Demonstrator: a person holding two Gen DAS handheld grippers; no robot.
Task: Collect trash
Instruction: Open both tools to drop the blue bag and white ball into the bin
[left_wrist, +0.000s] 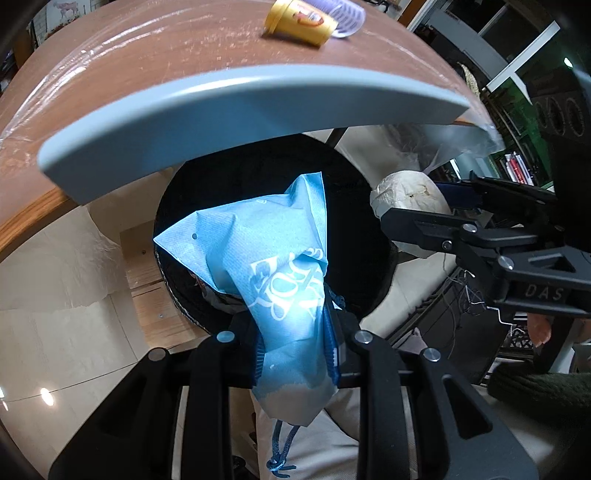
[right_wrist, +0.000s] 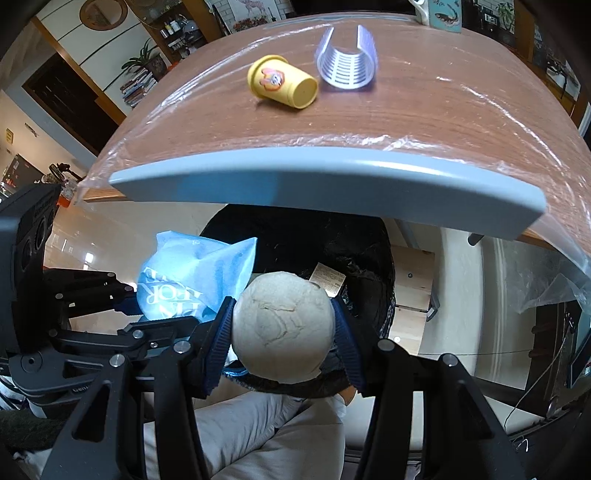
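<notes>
blue paper bag (left_wrist: 266, 258) pinched tight in L gripper (left_wrist: 295, 343), hangs over black bin (left_wrist: 354, 177) mouth | pale round lump (right_wrist: 282, 326) clamped in R gripper (right_wrist: 284, 332), jaws part-spread, also above bin | both straight over opening, below table edge (right_wrist: 295, 177); cup (right_wrist: 282, 83) left on top

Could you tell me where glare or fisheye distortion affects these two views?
Left wrist view: the blue bag in the left tool is blown out near the lens, and the table edge bows strongly. Right wrist view: the plastic sheet glints; the pale ball stays evenly lit and sharp.
</notes>
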